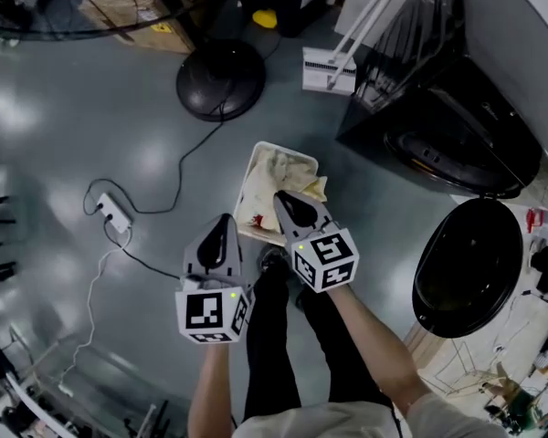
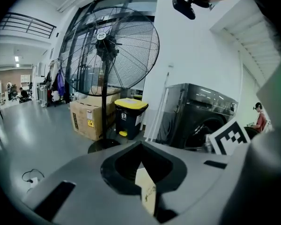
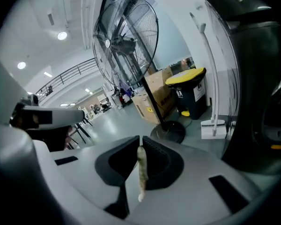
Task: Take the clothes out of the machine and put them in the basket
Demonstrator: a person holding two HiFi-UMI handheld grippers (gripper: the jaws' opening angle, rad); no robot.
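Softly crumpled cream cloth [image 1: 276, 170], right gripper [image 1: 283, 199] pinching it, fills the rectangular basket [image 1: 288, 151].

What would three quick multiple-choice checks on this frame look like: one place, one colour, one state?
1. The basket stands: A on top of the machine; B on the floor just ahead of the person's shoes; C on a table.
2. The bin's lid is: A red; B blue; C yellow.
3. The right tool is: A shut on a strip of pale cloth; B wide open and empty; C shut on a cable.
Key: 1 B, the head view shows it on the floor before the shoes. 2 C, the left gripper view shows a yellow lid. 3 A, the right gripper view shows the jaws pinching the strip.
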